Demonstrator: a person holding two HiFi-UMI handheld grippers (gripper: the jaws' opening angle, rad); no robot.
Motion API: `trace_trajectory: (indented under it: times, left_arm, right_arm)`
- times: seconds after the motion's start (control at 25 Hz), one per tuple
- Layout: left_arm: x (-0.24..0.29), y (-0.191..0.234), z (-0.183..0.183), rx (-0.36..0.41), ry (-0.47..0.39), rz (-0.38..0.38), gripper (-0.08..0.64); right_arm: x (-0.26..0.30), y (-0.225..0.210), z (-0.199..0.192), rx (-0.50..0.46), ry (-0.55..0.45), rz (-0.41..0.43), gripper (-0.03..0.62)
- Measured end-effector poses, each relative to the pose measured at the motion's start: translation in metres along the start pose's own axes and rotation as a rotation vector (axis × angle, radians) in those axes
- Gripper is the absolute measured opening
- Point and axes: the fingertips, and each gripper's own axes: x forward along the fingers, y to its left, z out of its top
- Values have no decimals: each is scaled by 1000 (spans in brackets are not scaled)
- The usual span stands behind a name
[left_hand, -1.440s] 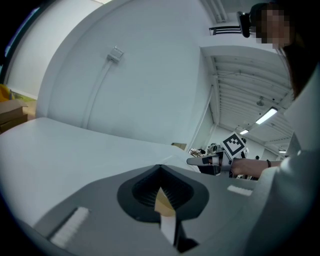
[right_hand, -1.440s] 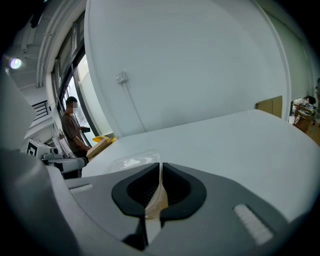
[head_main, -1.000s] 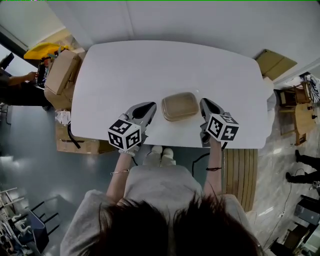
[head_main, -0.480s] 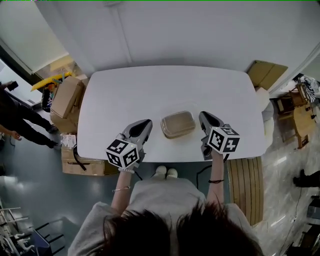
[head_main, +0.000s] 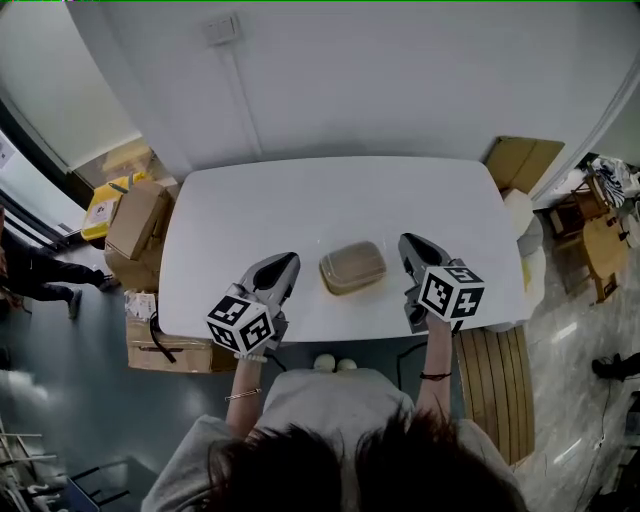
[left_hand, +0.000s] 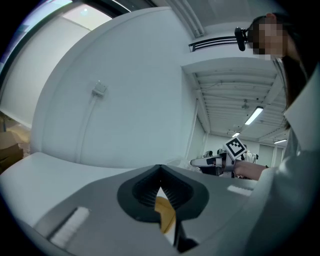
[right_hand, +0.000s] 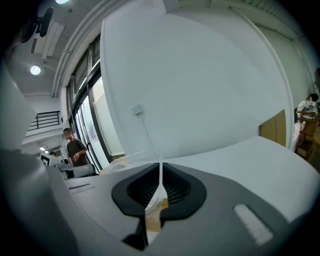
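Note:
A tan container with a clear lid (head_main: 353, 267) lies near the front of the white table (head_main: 240, 210). My left gripper (head_main: 286, 265) hovers just left of it and my right gripper (head_main: 408, 246) just right of it, neither touching. In the left gripper view the left gripper (left_hand: 160, 171) is shut on nothing; the right gripper's marker cube (left_hand: 235, 146) shows beyond it. In the right gripper view the right gripper (right_hand: 161, 167) is shut too, with the clear lid (right_hand: 127, 160) just past its jaws.
Cardboard boxes (head_main: 136, 222) and a yellow item (head_main: 103, 212) stand on the floor left of the table. A slatted wooden panel (head_main: 498, 385) and a cardboard sheet (head_main: 520, 163) are at the right. A person (right_hand: 75, 148) stands far off by the windows.
The head view has pulled back, so the table sits lower in the picture. Both gripper views show more wall and less tabletop. The grippers still flank the container, which has not moved.

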Motion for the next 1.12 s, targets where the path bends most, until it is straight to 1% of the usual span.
trace_trajectory:
  times: [0.32, 0.6, 0.8, 1.12]
  left_arm:
    - [-7, -11, 25, 24, -49, -8, -9]
    - [-11, -21, 40, 52, -73, -17, -9]
    - [-15, -25, 43, 73, -80, -14, -9]
    - [-21, -22, 42, 69, -83, -7, -9]
  right_arm:
    - [-16, 8, 19, 1, -43, 30, 32]
    - [-25, 13, 24, -8, -63, 54, 32]
    - [-32, 15, 26, -5, -78, 72, 32]
    - [-31, 23, 25, -12, -75, 86, 31]
